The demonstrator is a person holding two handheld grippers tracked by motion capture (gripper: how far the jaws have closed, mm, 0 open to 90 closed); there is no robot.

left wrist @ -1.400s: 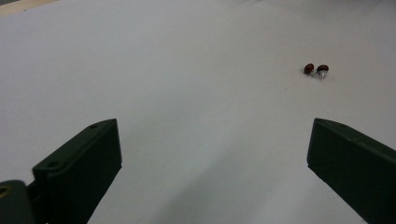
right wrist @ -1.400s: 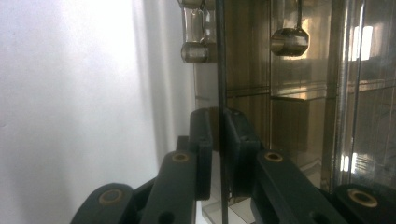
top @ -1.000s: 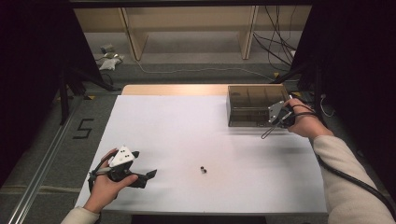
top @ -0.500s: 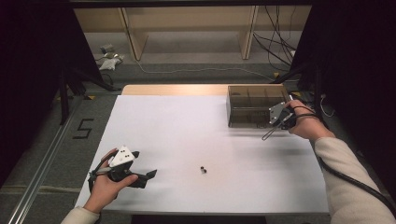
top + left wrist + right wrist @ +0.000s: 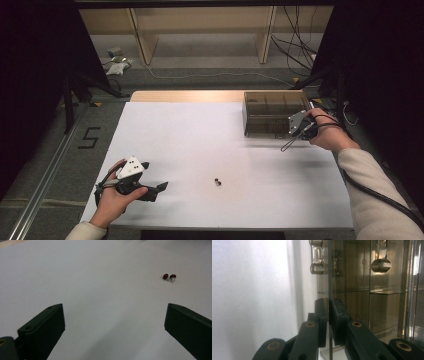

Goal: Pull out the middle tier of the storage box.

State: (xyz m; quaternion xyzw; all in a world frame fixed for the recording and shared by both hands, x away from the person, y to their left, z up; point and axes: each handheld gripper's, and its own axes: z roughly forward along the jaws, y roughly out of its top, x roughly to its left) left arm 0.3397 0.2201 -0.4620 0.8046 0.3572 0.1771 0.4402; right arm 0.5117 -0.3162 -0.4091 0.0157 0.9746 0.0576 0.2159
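A smoky clear plastic box [image 5: 270, 112] with inner compartments stands at the table's far right. My right gripper [image 5: 299, 126] is at its front right corner. In the right gripper view the jaws [image 5: 329, 305] are shut on a thin clear panel [image 5: 329, 270] of the box, which runs upright between the pads. A pair of small dark red stud earrings [image 5: 218, 181] lies on the white table near the front middle. My left gripper [image 5: 152, 190] rests at the front left, open, pointing towards the earrings [image 5: 169, 276], which lie well ahead of its jaws [image 5: 113, 315].
The white tabletop [image 5: 200, 135] ends in a wooden strip [image 5: 185, 96] at the far side. A black cable [image 5: 380, 197] trails from my right hand over the sleeve. Beyond the table are floor cables and wooden legs.
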